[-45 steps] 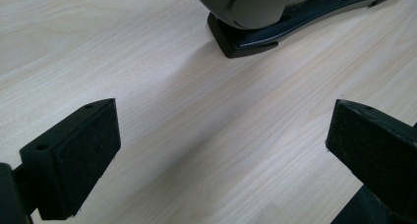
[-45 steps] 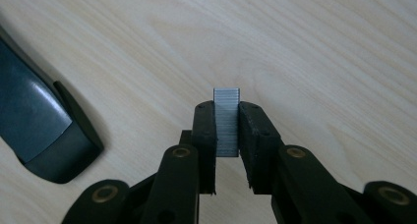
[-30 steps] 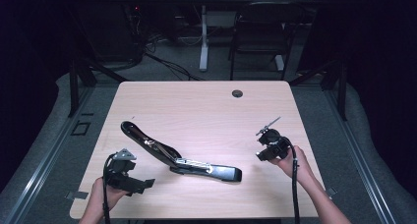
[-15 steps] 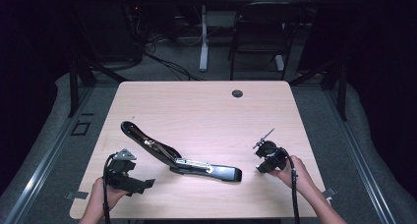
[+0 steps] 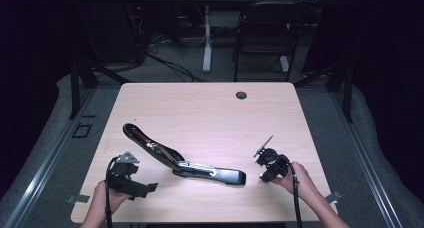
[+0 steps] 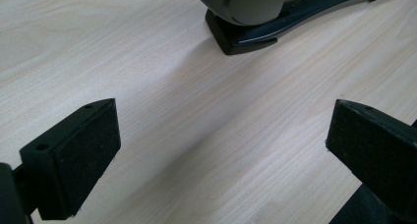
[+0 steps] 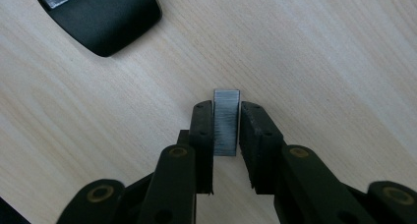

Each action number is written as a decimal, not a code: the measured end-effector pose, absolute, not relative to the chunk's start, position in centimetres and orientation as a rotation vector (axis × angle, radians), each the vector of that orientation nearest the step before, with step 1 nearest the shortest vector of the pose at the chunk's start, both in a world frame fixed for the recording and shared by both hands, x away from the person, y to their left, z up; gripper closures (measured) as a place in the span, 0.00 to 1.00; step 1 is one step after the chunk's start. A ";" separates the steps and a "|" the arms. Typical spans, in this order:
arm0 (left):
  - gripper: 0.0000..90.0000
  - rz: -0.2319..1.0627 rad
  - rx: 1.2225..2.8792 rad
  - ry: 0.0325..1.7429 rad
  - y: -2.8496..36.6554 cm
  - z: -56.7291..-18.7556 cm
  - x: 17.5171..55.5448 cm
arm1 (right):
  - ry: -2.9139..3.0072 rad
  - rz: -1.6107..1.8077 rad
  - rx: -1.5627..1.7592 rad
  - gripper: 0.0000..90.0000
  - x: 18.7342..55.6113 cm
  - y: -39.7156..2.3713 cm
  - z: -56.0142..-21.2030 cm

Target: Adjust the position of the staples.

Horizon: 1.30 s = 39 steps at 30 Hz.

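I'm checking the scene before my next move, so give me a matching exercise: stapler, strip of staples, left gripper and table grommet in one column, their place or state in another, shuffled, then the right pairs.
Things:
1. stapler
2. strip of staples
3. left gripper
4. table grommet

Place or state:
A. fingers wide apart above bare wood
B. lying swung open in the middle of the table
C. at the far edge of the table
D. between the fingers of the right gripper

Pairs: 1-B, 2-D, 3-A, 4-C
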<state>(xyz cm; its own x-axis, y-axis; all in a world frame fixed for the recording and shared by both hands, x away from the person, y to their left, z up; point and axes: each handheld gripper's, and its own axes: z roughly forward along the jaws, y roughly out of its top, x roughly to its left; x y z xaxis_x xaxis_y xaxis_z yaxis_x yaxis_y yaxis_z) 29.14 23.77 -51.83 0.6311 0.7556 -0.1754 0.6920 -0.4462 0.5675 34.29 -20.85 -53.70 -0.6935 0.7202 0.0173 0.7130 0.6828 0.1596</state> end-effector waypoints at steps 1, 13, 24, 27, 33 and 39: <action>0.00 0.136 2.244 1.128 23.8 -51.8 29.1 | 2.841 0.242 1.207 0.82 34.3 -20.9 -53.7; 0.00 0.129 2.248 1.127 23.6 -51.9 29.3 | 2.886 0.216 1.184 0.65 35.6 -20.5 -52.4; 0.00 0.119 2.252 1.126 23.6 -52.1 29.5 | 2.906 0.159 1.161 0.73 35.9 -19.8 -52.9; 0.00 0.115 2.255 1.122 23.7 -52.0 29.5 | 2.912 0.146 1.162 0.77 35.9 -19.6 -53.0; 0.00 0.117 2.248 1.125 23.6 -52.0 29.4 | 2.921 0.118 1.147 0.80 36.1 -19.2 -52.9; 0.00 0.121 2.253 1.122 23.6 -52.0 29.4 | 2.919 0.090 1.131 0.84 36.2 -18.9 -53.0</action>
<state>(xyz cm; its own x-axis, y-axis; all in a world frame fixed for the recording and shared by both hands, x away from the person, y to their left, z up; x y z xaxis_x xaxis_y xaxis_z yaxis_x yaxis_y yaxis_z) 29.38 23.62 -51.96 0.6365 0.7496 -0.1814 0.6935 -0.4534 0.5599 36.23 -18.86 -53.04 -0.7392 0.6734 0.0118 0.6728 0.7376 0.0571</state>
